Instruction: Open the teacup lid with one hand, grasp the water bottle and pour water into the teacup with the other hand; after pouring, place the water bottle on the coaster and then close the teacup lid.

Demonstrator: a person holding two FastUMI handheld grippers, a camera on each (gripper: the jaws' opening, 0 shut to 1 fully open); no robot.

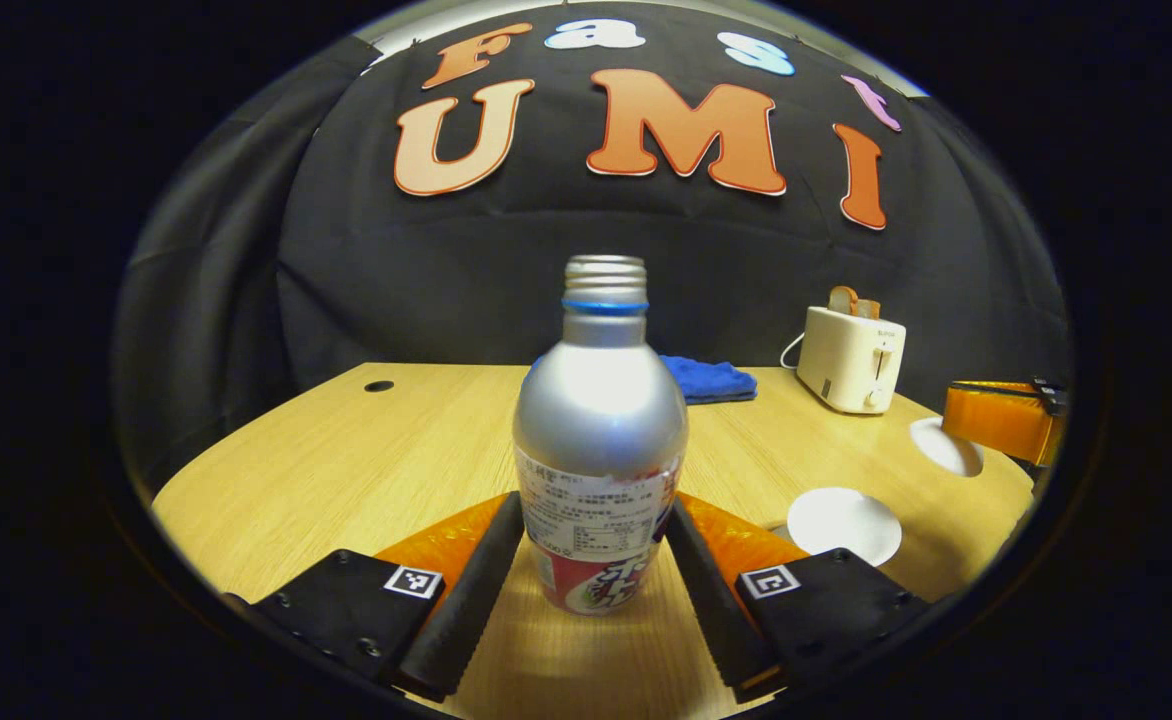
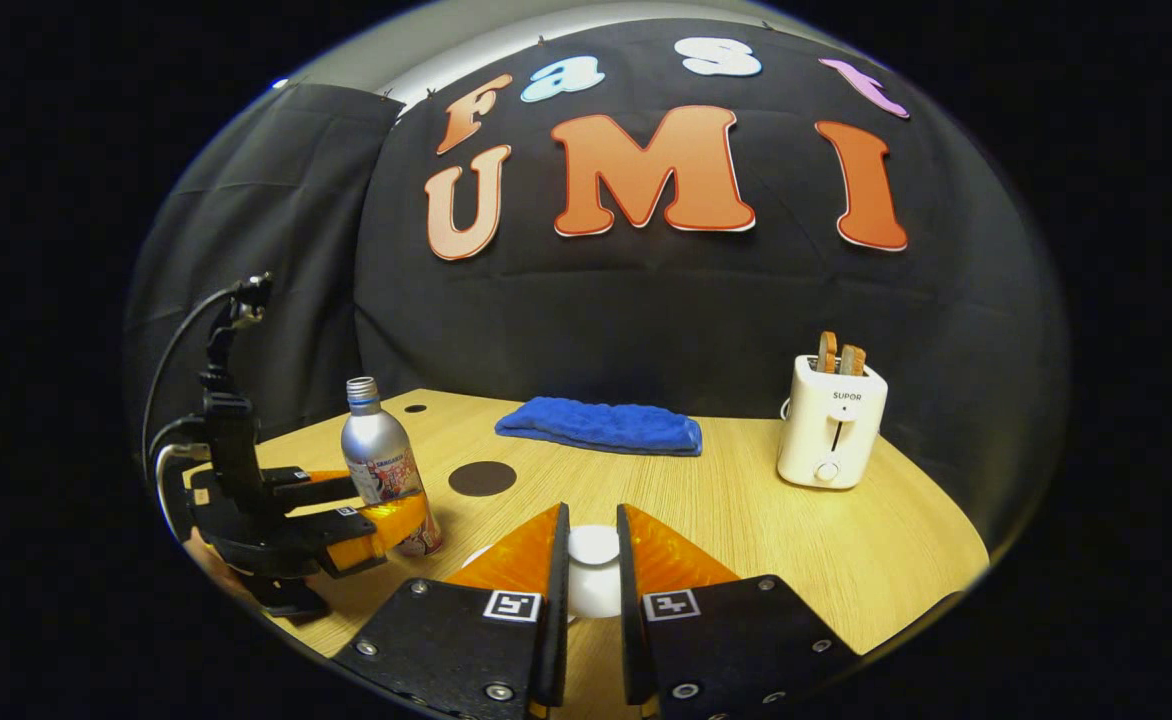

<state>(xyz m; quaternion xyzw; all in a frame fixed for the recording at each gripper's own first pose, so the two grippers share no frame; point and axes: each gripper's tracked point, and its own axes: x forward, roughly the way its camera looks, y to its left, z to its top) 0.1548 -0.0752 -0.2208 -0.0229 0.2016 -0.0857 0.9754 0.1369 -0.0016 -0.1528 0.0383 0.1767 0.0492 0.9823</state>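
Wooden table (image 2: 746, 540) bears bottle (image 2: 378, 455), blue cloth (image 2: 601, 425), toaster (image 2: 831, 420), dark coaster (image 2: 482, 478).

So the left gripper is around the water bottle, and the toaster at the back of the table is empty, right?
Not quite: the toaster holds two slices of toast, seen in the right gripper view. The left gripper does sit around the water bottle.

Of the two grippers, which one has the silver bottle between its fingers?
The left gripper: its fingers touch the water bottle on both sides. The right gripper has the knob of the white lid between its fingers instead.
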